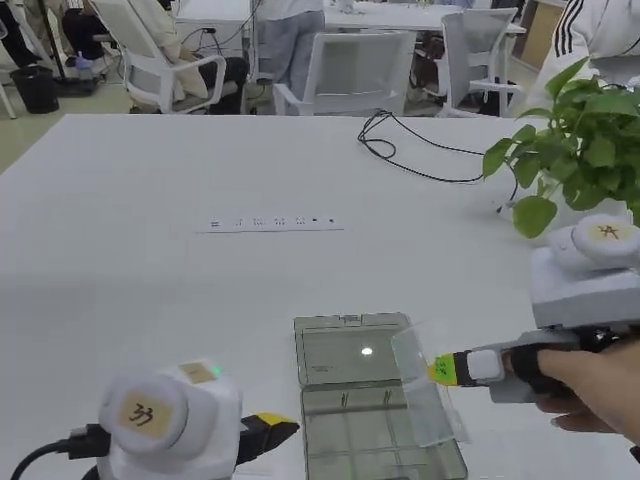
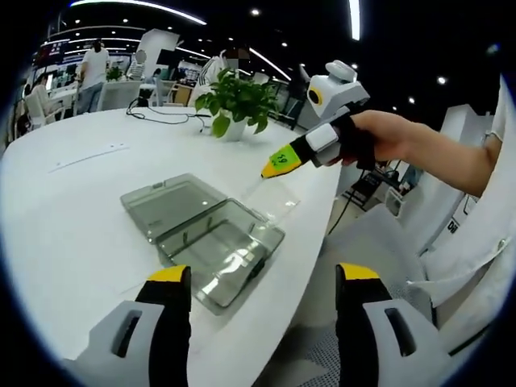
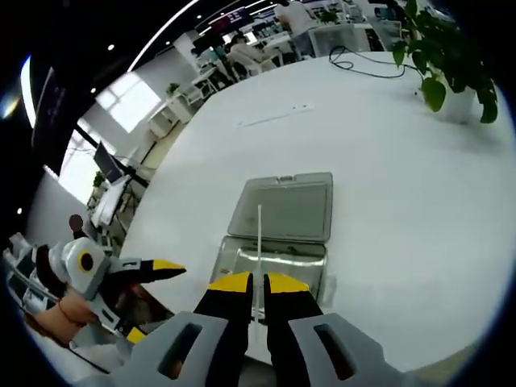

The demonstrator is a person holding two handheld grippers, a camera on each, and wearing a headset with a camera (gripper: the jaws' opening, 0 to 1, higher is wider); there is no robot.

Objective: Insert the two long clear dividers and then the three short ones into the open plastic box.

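Right gripper (image 1: 437, 370) pinches 1 clear divider (image 1: 425, 395) over the box (image 1: 325, 350), edge-on in the right gripper view. Left gripper (image 2: 264, 276) gapes wide.

The left gripper (image 2: 264, 274) and right gripper (image 3: 260, 284) are white-grey with black, yellow-tipped fingers (image 2: 169, 278).

Bright even overhead light, lamp glint on the box lid (image 1: 340, 350), faint shadows on the white table (image 1: 150, 250), fisheye-bent gripper views.
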